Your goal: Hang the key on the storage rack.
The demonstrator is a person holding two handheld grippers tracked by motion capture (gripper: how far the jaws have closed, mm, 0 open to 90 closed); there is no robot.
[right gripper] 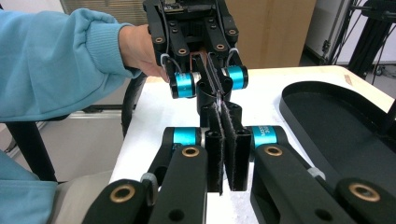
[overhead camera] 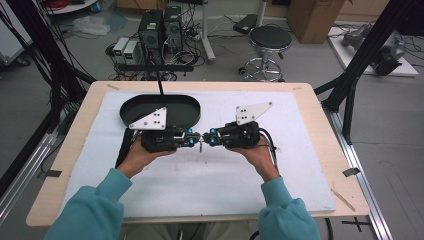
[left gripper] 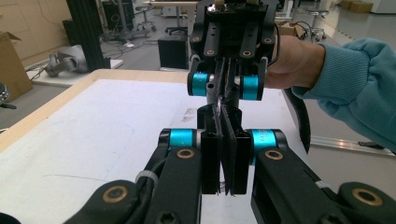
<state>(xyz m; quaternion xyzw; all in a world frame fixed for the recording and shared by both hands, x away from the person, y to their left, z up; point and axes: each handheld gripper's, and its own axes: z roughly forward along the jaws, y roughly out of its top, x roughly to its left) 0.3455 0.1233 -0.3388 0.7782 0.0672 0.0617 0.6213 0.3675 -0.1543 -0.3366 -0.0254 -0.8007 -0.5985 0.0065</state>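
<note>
Between the two grippers, held tip to tip above the white mat (overhead camera: 210,175), hangs a small thin object (overhead camera: 200,145), too small to identify, perhaps a short cable or strap. The left gripper (overhead camera: 192,139) and right gripper (overhead camera: 210,138) are both clamped shut, each seemingly pinching one end of it. It looks light, thin and probably flexible, so it is best held close to its ends. Farther back, the black oval tray (overhead camera: 187,117) sits just behind the left gripper, the nearest thing to knock.
</note>
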